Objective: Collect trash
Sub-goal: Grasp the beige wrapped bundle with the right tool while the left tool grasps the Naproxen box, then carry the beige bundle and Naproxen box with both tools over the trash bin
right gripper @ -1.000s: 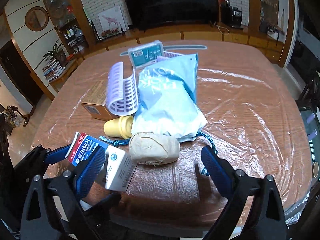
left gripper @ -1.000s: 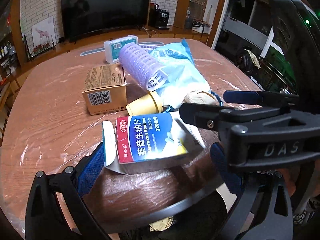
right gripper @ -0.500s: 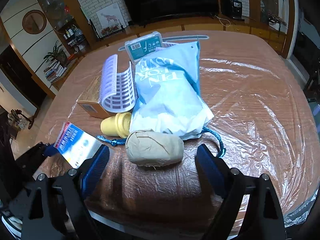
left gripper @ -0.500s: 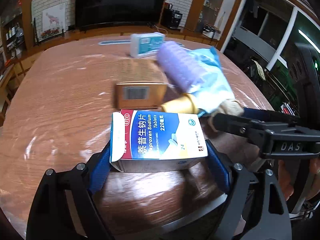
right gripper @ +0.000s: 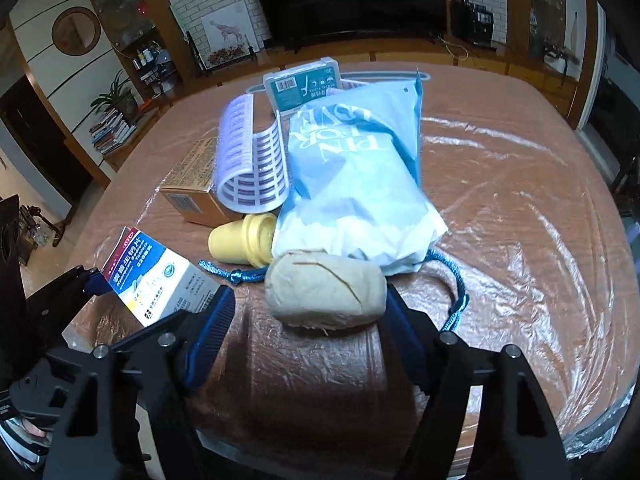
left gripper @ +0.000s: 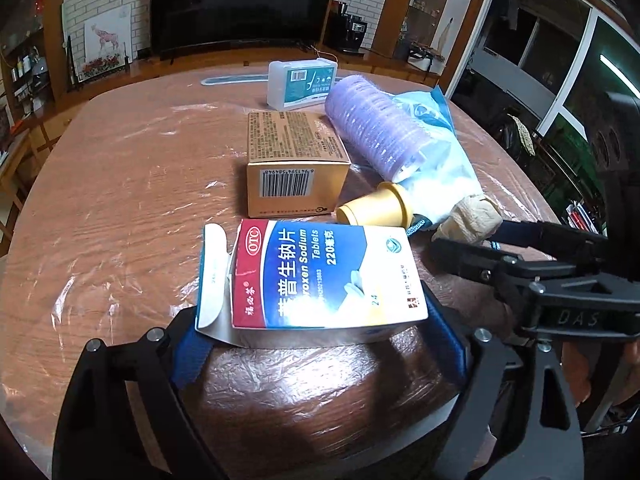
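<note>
In the left wrist view, the left claw [left gripper: 316,344] pinches the medicine box [left gripper: 320,276] between its blue pads [left gripper: 188,354], holding it at the near edge of the desk [left gripper: 120,200], which is covered in clear plastic film. At 12 o'clock from the box lies a tan carton [left gripper: 294,172]; at 1 o'clock a yellow cap [left gripper: 374,210] lies just beside a purple hair roller [left gripper: 374,132] resting on a pale blue bag [left gripper: 436,152]. A white floss case [left gripper: 302,84] stands farther off at 12 o'clock. At 3 o'clock the right claw [left gripper: 472,244] reaches in, with a beige wad [left gripper: 472,220] just past its tips. In the right wrist view, the right claw [right gripper: 306,312] is spread wide, its pads [right gripper: 212,328] flanking the beige wad [right gripper: 324,292] without clearly pressing it. A blue cord [right gripper: 456,280] curls from under the pale blue bag [right gripper: 360,176] at 12 o'clock. The medicine box [right gripper: 156,276] sits at 9 o'clock, gripped in the left claw [right gripper: 132,280], with the yellow cap [right gripper: 240,240] at 11 o'clock.
</note>
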`<state>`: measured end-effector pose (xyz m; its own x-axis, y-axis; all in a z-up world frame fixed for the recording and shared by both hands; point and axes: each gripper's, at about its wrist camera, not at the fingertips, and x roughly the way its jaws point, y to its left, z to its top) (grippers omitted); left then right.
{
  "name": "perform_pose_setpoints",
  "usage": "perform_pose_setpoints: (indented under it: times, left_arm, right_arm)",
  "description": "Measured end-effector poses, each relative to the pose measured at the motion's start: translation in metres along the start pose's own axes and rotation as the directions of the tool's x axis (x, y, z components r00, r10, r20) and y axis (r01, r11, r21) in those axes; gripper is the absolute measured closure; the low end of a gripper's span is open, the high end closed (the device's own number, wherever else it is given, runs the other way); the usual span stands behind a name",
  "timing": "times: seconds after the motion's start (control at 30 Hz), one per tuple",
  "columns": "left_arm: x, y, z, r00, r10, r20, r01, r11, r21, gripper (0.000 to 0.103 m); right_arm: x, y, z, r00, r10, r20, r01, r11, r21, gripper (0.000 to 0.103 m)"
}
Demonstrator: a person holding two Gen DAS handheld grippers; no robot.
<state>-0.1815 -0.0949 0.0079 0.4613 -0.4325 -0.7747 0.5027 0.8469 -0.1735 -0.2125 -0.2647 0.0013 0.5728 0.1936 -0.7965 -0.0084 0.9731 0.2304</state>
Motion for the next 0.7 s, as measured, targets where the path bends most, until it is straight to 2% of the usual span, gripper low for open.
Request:
perform_pose_setpoints:
  times: [0.1,0.17,0.2,0.23,0.37,0.7]
  left_arm:
    - [0.002,-0.001,0.003,1.0,0.001,-0.002,-0.001,1.0,0.012,0.012]
    - [0.003,-0.001,0.003,1.0,0.002,-0.003,-0.002,1.0,0.015,0.014]
    - [0.003,-0.001,0.003,1.0,0.0,-0.003,0.0,1.0,0.015,0.017]
    - [0.002,-0.001,0.003,1.0,-0.002,-0.002,0.002,1.0,0.012,0.017]
    - [0.0,0.002,0.002,1.0,-0.022,0.001,0.022,1.0,0.003,0.018]
    - [-0.012,0.003,-0.003,1.0,-0.015,0.015,0.015,1.0,-0.002,0.018]
  right_arm:
    - [0.0,-0.002,0.0,1.0,0.001,0.003,-0.001,1.0,0.005,0.036]
    - [0.001,-0.003,-0.001,1.0,0.003,-0.005,-0.002,1.0,0.013,0.042]
    - [0.003,-0.004,-0.001,1.0,0.001,-0.015,-0.001,1.0,0.02,0.051]
    - [0.004,-0.005,-0.002,1.0,0.006,-0.02,-0.005,1.0,0.027,0.054]
    - [-0.001,-0.012,-0.004,0.999,0.046,-0.008,-0.045,0.997,0.069,0.054]
    - [-0.019,-0.006,-0.01,0.999,0.051,0.014,-0.051,0.997,0.051,0.054]
